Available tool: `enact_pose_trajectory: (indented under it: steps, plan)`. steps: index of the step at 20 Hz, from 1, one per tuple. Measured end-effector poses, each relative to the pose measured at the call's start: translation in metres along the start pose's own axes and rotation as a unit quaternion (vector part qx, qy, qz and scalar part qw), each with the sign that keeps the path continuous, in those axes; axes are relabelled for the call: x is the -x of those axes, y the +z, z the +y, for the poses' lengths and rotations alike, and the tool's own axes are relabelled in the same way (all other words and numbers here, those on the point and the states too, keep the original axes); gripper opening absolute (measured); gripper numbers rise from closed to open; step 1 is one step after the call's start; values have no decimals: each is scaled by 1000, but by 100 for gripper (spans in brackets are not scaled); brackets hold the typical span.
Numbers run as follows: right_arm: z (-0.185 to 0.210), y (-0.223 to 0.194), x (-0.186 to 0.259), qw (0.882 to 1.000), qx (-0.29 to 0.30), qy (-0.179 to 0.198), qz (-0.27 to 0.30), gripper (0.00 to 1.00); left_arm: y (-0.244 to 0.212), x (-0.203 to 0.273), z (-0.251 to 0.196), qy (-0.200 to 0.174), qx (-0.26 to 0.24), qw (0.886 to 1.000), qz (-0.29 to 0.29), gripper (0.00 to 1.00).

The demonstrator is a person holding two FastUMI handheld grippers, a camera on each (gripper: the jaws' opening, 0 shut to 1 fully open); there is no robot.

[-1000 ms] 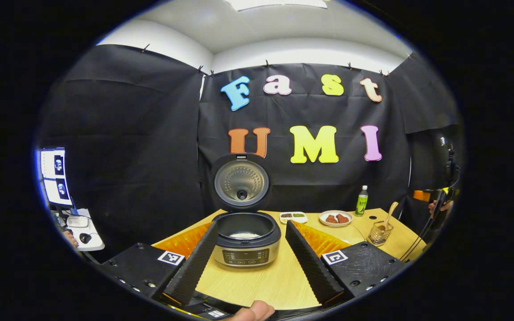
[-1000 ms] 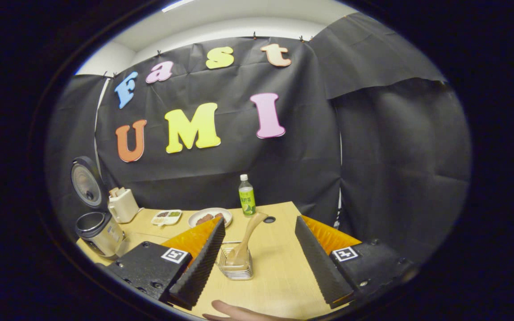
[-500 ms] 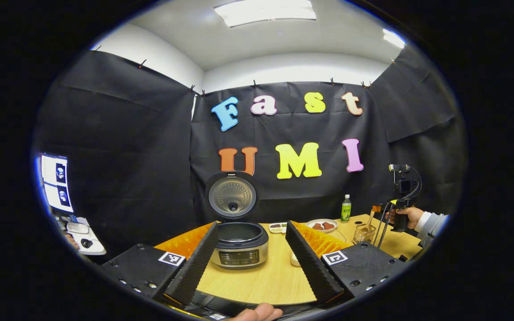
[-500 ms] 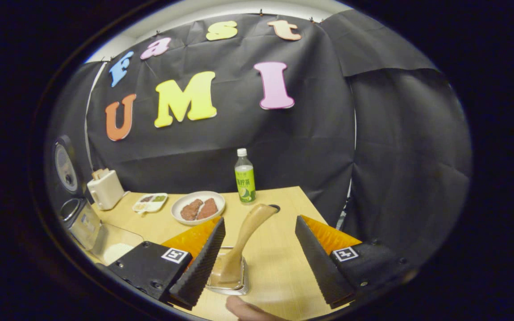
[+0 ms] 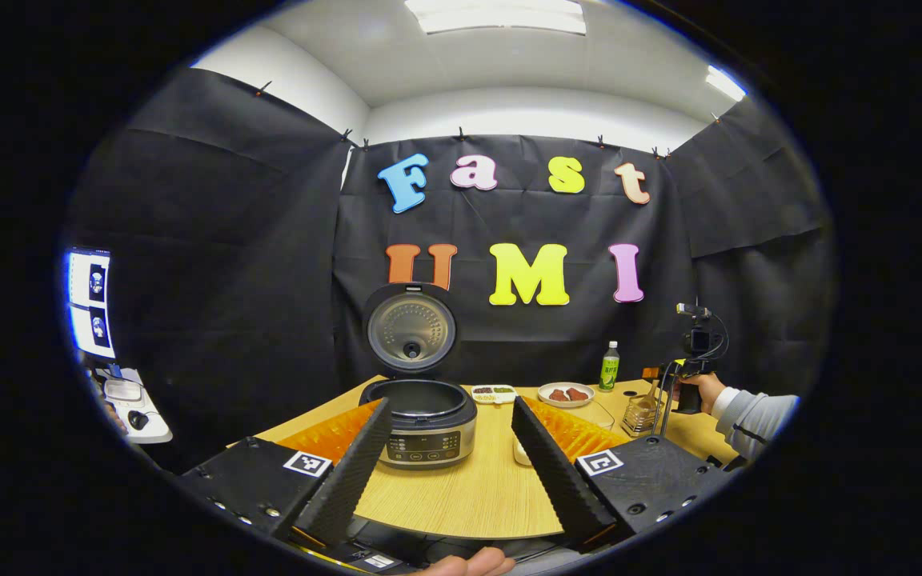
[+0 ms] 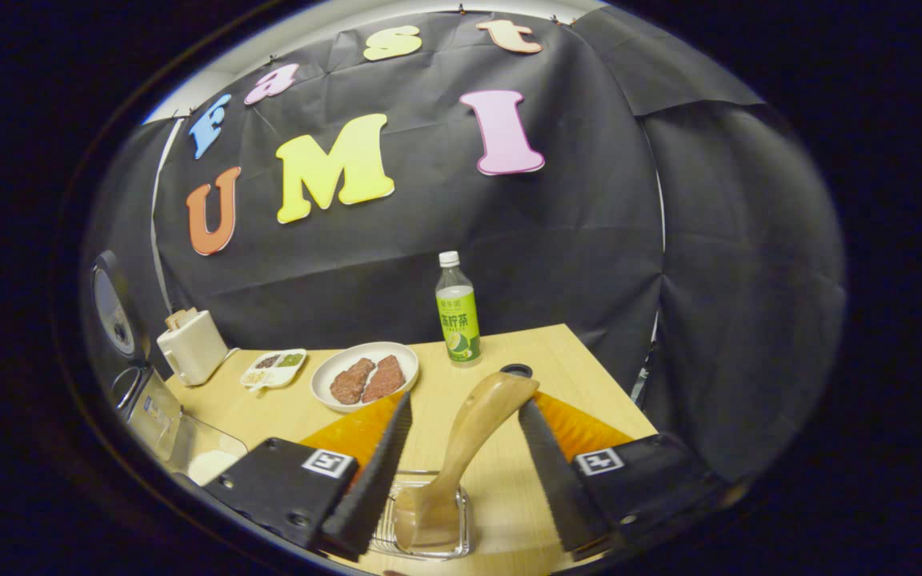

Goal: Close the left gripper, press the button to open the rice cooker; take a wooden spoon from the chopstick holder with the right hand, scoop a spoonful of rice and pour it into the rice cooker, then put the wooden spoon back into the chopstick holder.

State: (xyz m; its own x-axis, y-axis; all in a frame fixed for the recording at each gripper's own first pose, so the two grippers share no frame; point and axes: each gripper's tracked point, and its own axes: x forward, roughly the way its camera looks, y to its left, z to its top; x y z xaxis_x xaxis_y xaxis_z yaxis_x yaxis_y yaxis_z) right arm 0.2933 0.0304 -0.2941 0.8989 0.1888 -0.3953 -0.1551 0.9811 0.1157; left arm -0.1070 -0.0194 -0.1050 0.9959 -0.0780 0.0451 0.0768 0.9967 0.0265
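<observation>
The rice cooker (image 5: 421,424) stands on the wooden table (image 5: 477,496) with its lid (image 5: 411,328) raised. My left gripper (image 5: 451,404) is open, held back from the cooker and off the table's front edge. The wooden spoon (image 6: 477,428) leans in the wire chopstick holder (image 6: 461,544), bowl down. My right gripper (image 6: 467,404) is open, its fingers on either side of the spoon's handle; the right finger (image 6: 545,456) is close to the handle and a gap remains on the left. In the left gripper view a hand (image 5: 705,390) holds that gripper (image 5: 689,360) over the holder (image 5: 639,412).
A clear container of rice (image 6: 205,456) sits between the cooker (image 6: 145,408) and the holder. Behind stand a plate of meat (image 6: 365,376), a small divided dish (image 6: 273,368), a green bottle (image 6: 458,312) and a white appliance (image 6: 193,344). A monitor (image 5: 89,304) stands far left.
My left gripper has drawn back from the cooker, still open. My right gripper has moved in on the spoon and its fingers have narrowed around the handle.
</observation>
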Motion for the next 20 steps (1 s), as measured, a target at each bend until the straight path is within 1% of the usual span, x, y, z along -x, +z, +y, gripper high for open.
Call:
enact_pose_trajectory:
  steps: [1,2,3,4,6,9,13,15,16,18,20]
  plan:
    - [6,-9,-1,1000,-18,5,20,57,0,1,1,0,-1,1000,0,97]
    - [17,-11,0,999,-28,31,23,39,1,2,5,0,-1,1000,-3,97]
    - [23,-2,5,999,-32,39,18,29,2,3,8,2,-2,1000,-4,97]
    - [27,3,11,999,-25,40,10,24,2,4,10,4,-2,1000,-6,97]
    - [30,7,24,999,-5,40,-5,21,5,7,15,5,1,1000,-10,97]
    - [39,22,47,998,22,41,-43,21,3,7,16,7,5,1000,-10,97]
    - [43,44,69,995,38,36,-84,21,4,9,15,8,4,1000,-12,97]
    - [52,51,79,993,53,45,-93,19,5,11,13,6,0,1000,-14,97]
    - [52,55,83,993,55,39,-98,16,5,13,12,4,-1,1000,-14,97]
    - [55,63,89,992,57,30,-107,14,7,16,9,-1,-2,1000,-15,97]
    - [74,65,99,991,54,43,-111,14,9,16,8,-5,-3,1000,-18,97]
